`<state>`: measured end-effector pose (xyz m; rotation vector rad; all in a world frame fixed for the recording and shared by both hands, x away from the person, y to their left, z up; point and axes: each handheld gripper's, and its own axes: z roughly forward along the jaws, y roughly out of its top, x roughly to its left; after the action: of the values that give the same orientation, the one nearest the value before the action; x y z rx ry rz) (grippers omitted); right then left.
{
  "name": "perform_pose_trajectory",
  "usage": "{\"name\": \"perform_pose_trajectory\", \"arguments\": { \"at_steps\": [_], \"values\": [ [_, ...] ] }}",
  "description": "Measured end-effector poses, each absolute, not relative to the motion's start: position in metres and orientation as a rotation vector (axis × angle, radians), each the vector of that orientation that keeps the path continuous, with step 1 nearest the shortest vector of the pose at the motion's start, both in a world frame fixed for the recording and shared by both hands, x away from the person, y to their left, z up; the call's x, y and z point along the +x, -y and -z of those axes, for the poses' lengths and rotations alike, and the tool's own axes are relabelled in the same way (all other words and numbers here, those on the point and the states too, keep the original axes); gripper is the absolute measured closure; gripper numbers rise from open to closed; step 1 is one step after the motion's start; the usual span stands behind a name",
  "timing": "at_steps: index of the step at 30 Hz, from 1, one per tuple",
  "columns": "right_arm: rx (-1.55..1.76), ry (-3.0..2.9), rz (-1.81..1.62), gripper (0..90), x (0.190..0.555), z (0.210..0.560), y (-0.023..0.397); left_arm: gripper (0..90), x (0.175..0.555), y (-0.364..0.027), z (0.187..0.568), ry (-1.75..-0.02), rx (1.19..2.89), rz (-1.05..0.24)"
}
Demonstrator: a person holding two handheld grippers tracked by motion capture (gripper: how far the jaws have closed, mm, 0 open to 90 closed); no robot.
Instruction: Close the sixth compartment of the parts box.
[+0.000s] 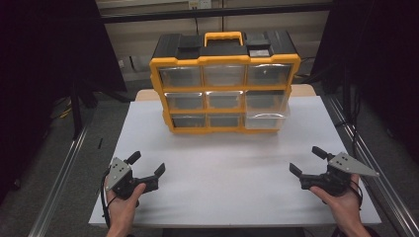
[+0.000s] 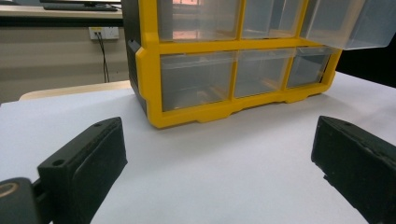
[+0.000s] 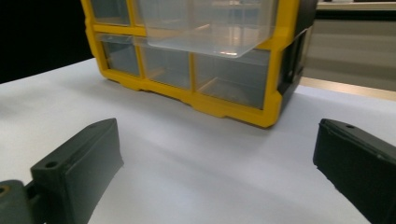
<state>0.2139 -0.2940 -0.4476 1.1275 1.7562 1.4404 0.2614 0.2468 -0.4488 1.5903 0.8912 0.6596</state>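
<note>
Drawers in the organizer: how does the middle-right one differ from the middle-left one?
The middle-right drawer is pulled out past the yellow frame; the middle-left drawer sits flush. The pulled one overhangs the drawer below and looks paler; the flush one looks darker. Both are clear plastic and look empty.

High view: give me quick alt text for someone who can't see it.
A yellow and black drawer cabinet stands at the far side of a white table, its middle-right drawer pulled partly out. Near the front edge, the left gripper and right gripper rest open, well short of the cabinet.
</note>
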Motion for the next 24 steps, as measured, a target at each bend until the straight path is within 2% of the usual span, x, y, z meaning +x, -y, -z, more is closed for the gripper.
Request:
{"name": "perform_pose_trajectory", "arguments": {
  "at_steps": [10, 24],
  "values": [
    [1.079, -1.797, -1.502, 1.2, 0.212, 0.444, 0.284, 3.4, 0.263, -0.244, 0.449, -0.896, 1.607, -0.655],
    [1.016, -1.840, -1.571, 6.4, 0.213, 0.434, 0.268, 3.5, 0.261, -0.242, 0.449, -0.904, 1.614, -0.660]
  ]
}}
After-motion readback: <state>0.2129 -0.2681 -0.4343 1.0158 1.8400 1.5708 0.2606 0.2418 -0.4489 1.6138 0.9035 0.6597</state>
